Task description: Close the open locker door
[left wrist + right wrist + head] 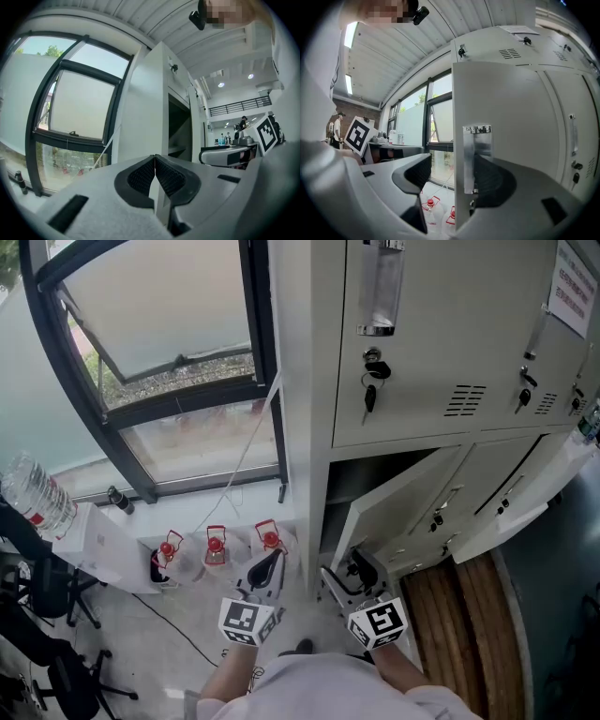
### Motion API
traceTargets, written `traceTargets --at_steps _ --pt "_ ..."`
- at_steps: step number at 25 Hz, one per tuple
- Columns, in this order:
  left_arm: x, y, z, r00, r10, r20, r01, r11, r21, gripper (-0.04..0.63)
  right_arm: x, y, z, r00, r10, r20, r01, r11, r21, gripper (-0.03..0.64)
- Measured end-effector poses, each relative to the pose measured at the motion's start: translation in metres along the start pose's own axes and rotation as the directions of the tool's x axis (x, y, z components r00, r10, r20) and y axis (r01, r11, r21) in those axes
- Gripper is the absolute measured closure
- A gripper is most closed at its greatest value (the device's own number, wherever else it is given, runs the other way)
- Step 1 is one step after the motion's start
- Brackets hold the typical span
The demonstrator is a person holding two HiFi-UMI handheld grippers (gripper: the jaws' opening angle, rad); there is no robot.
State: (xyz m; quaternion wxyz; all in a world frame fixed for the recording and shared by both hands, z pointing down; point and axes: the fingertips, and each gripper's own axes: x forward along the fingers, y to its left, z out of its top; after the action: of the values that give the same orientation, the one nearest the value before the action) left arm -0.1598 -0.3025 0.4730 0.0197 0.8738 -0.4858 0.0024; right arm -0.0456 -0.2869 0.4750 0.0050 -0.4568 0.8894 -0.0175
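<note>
Two grippers low by locker bank (441, 334). We hold left gripper (265, 570) with jaws pressed together, nothing between them. Right gripper (342, 577) has jaws wide, straddling free edge of open locker door (403, 512) in bottom row, swung out toward us. Metal latch plate (476, 154) stands in gap between them. Keys (371, 382) hang from upper lock. Notice (574, 287) on upper door has red print too small for us to read. Three red-capped water jugs (216, 547) sit below window (159, 324).
</note>
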Motion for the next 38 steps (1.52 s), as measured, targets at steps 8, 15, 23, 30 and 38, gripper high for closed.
traceTargets --at_steps 8,15,23,30,38 --pt "0.009 0.018 -0.004 1.0 -0.004 -0.01 0.004 1.0 -0.009 0.586 0.027 -0.003 0.002 1.0 -0.025 -0.004 0.025 1.0 -0.016 0.36" --pt "0.015 0.034 -0.005 1.0 0.006 -0.011 -0.006 1.0 -0.013 0.586 0.049 -0.008 0.002 0.999 -0.038 -0.011 0.038 0.999 -0.017 0.36" --pt "0.019 0.047 -0.005 1.0 0.009 -0.009 -0.009 1.0 -0.016 0.586 0.067 -0.014 0.002 0.999 -0.047 -0.016 0.047 0.999 -0.018 0.36" --pt "0.02 0.047 -0.008 1.0 -0.004 -0.016 0.004 1.0 -0.024 0.585 0.079 -0.017 0.002 0.998 -0.045 -0.031 0.044 0.998 -0.039 0.359" --pt "0.02 0.049 -0.007 1.0 -0.005 -0.011 0.005 1.0 -0.023 0.586 0.08 -0.017 0.001 0.998 -0.052 -0.034 0.05 0.998 -0.045 0.359"
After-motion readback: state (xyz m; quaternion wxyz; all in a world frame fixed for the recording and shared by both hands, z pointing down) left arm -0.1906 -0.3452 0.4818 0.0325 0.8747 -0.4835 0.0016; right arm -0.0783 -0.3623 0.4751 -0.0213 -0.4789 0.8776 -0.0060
